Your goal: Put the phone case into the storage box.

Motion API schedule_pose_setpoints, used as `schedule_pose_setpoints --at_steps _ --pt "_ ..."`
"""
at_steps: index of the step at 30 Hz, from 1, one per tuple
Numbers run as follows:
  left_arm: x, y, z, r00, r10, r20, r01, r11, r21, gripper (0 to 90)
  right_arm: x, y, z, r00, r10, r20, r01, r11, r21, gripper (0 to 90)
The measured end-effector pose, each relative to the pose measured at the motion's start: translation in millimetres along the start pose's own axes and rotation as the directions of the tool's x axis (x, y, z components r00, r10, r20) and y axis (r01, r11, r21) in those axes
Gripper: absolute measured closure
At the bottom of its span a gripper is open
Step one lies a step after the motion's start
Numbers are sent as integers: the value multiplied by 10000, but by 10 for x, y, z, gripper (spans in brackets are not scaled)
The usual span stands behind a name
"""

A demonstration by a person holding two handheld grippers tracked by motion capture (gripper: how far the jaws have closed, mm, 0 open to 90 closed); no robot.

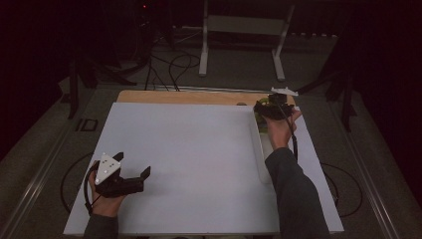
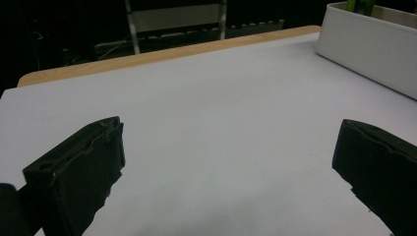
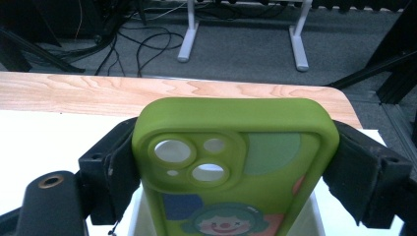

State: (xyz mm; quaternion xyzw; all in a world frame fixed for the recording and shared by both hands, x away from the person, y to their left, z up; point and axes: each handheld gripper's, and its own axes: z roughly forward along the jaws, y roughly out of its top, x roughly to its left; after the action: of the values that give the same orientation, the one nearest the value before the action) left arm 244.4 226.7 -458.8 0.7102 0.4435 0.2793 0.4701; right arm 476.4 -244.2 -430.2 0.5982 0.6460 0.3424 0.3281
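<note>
Two tongs are in play, and the nearer one does nothing yet: the left tongs (image 1: pixel 133 175) rest low on the table (image 1: pixel 189 149) at its near left corner, jaws spread wide with bare white surface between them in the left gripper view. Farther off, at the far right corner, the right tongs (image 3: pixel 231 162) are clamped on the two long edges of a green phone case (image 3: pixel 236 167), held above the far end of a long white tray (image 1: pixel 260 149). I judge the step in hand to be lifting the case out of the tray, or lowering it in; which of the two I cannot tell. Either way the next move calls for a steady squeeze, since the case looks soft and rubbery, matte, with rounded corners, round camera holes and a printed cartoon face. Beyond it runs the table's pale wood edge (image 3: pixel 147 93).
</note>
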Motion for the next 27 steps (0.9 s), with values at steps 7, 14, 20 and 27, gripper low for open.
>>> schedule_pose_setpoints --at_steps 7,14,20,27 --pt "-2 -1 4 10000 0 13 0 10000 12 1 20 6 31 10000 -42 46 42 9999 111 151" --pt "3 -3 0 10000 -5 9 5 10000 24 1 26 9 63 10000 -28 85 26 9998 217 151" --pt "-3 -4 6 10000 -12 23 12 10000 36 1 4 7 74 9999 -20 99 18 9997 248 150" --pt "-11 -5 9 10000 1 27 -1 10000 55 1 8 10 84 9999 -104 30 103 9996 253 149"
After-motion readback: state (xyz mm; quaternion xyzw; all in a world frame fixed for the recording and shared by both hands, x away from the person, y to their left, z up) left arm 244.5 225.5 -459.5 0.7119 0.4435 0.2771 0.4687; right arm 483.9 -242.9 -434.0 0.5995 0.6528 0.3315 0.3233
